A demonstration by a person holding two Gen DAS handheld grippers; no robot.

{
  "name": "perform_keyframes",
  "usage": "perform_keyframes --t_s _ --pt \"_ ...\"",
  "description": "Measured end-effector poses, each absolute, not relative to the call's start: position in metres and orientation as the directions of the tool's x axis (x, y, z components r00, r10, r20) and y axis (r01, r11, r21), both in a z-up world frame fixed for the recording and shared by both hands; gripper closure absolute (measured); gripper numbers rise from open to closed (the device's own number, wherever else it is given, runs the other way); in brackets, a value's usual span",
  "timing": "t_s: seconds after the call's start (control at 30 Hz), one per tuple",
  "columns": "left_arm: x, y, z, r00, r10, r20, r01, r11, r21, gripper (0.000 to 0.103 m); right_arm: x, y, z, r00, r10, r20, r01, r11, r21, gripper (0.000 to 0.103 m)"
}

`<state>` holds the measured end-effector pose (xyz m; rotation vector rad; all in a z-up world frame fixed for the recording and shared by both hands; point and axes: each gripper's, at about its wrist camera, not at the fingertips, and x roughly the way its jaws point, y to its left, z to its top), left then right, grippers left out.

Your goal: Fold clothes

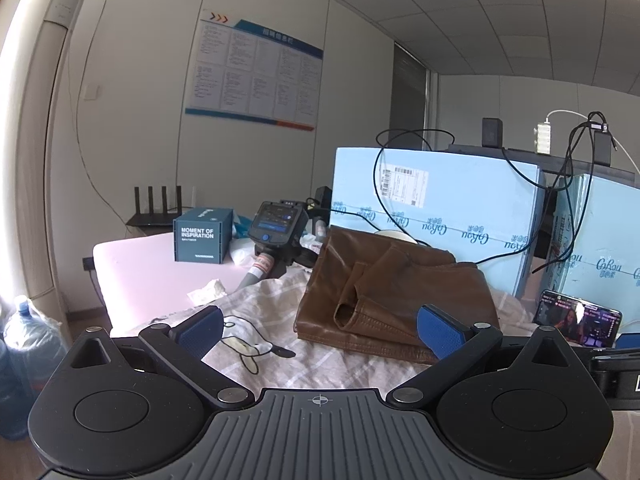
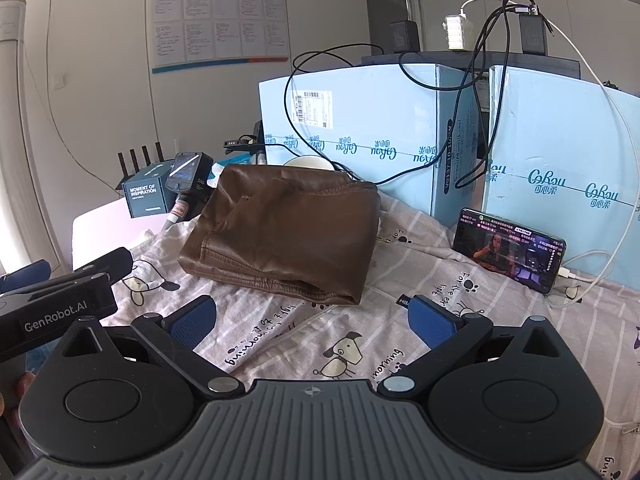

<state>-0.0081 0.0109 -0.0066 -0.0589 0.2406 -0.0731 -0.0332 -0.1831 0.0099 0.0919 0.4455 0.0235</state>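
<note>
Pale blue cartons [image 2: 360, 120] at back. Patterned sheet [image 2: 320, 340] spread over table. Brown leather garment [image 2: 288, 232] folded, flat on sheet, mid-table. Left gripper [image 1: 320, 330] wide open, empty, just short of garment. Right gripper [image 2: 312, 320] likewise. Phone [image 2: 510, 250] propped against carton, screen lit.

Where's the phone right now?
Right wrist view: the phone leans against the light-blue carton on the sheet, right of the folded brown leather garment.
</note>
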Motion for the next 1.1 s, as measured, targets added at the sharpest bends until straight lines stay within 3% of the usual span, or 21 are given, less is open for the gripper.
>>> perform_keyframes --t_s 0.23,0.53,0.73,0.87,1.1 --pt "-0.011 0.013 -0.021 0.940 -0.241 -0.241 0.223 0.970 -0.102 0.000 -0.050 -0.180 0.010 0.915 0.024 -0.402 0.012 0.996 0.087 0.000" --pt "-0.016 -0.005 -0.028 0.889 -0.425 -0.174 0.403 0.903 -0.147 0.000 -0.106 -0.202 0.005 0.946 -0.068 -0.318 0.117 0.984 0.137 0.000" --pt "-0.026 -0.058 -0.030 0.755 -0.640 -0.140 0.617 0.767 -0.176 0.000 -0.161 -0.253 0.001 0.937 -0.214 -0.275 0.277 0.937 0.215 0.000" --pt "-0.039 -0.112 -0.029 0.637 -0.763 -0.110 0.748 0.647 -0.150 0.000 -0.206 -0.295 0.000 0.919 -0.350 -0.179 0.387 0.887 0.253 0.000" --pt "-0.080 -0.212 -0.019 0.445 -0.893 -0.072 0.889 0.449 -0.083 0.000 -0.280 -0.386 -0.012 0.754 -0.645 -0.124 0.651 0.710 0.268 0.000"
